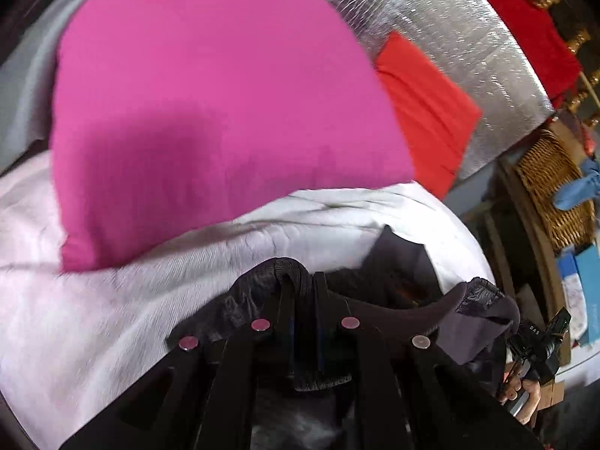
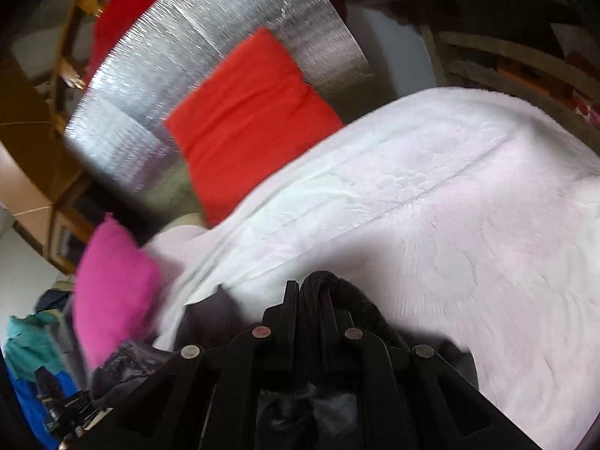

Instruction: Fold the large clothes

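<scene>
A dark, black-grey garment (image 1: pixel 405 281) hangs between both grippers over a pale fluffy bed cover (image 1: pixel 93 318). My left gripper (image 1: pixel 300 281) is shut on a ribbed dark hem of it, with cloth bunched over the fingertips. In the right wrist view my right gripper (image 2: pixel 313 287) is shut on another ribbed edge of the same garment (image 2: pixel 210 318), which trails off to the lower left. The other gripper and a hand (image 1: pixel 525 393) show at the lower right of the left wrist view.
A pink cushion (image 1: pixel 210 112) lies on the cover just ahead of the left gripper, also seen as the pink cushion (image 2: pixel 112 292). A red cushion (image 2: pixel 247 120) leans on a silver foil panel (image 2: pixel 187 75). A wicker basket (image 1: pixel 555 187) stands right.
</scene>
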Action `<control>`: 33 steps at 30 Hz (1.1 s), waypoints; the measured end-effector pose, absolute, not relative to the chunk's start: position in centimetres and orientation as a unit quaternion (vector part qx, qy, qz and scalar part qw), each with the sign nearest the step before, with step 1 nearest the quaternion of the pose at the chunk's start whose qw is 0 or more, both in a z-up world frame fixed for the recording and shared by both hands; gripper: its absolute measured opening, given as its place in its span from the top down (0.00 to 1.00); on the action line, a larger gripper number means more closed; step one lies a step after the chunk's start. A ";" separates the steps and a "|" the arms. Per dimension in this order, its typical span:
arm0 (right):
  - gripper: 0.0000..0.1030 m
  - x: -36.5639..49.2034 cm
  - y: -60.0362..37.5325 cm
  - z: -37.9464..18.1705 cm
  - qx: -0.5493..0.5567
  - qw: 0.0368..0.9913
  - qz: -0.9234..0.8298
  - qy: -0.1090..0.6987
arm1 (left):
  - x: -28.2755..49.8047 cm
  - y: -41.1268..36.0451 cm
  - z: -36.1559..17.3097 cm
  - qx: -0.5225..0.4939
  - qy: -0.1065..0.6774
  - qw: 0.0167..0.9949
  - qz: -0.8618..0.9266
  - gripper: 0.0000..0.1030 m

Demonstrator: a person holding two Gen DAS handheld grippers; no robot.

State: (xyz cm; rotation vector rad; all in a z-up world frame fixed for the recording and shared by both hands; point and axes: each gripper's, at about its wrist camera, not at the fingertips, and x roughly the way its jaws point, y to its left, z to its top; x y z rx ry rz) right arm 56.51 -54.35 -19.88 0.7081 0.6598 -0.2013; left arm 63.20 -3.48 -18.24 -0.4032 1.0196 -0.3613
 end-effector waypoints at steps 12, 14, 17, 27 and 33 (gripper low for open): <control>0.71 58.1 -58.8 -26.1 0.482 0.814 -0.057 0.318 | 65.1 -2.9 -22.7 -0.237 0.480 0.827 -0.172 0.76; 0.29 55.0 -59.4 -24.8 0.505 0.816 -0.074 0.271 | 63.5 -1.8 -20.6 -0.240 0.457 0.843 -0.154 0.40; 0.11 49.8 -59.8 -21.9 0.499 0.840 -0.099 0.189 | 59.5 0.3 -16.9 -0.244 0.395 0.878 -0.115 0.21; 0.11 35.3 -54.1 -20.2 0.503 0.836 -0.034 0.217 | 42.7 2.2 -16.9 -0.290 0.448 0.840 -0.097 0.19; 0.11 30.9 -51.1 -24.0 0.564 0.787 -0.010 0.251 | 38.6 1.2 -20.4 -0.327 0.488 0.805 -0.079 0.19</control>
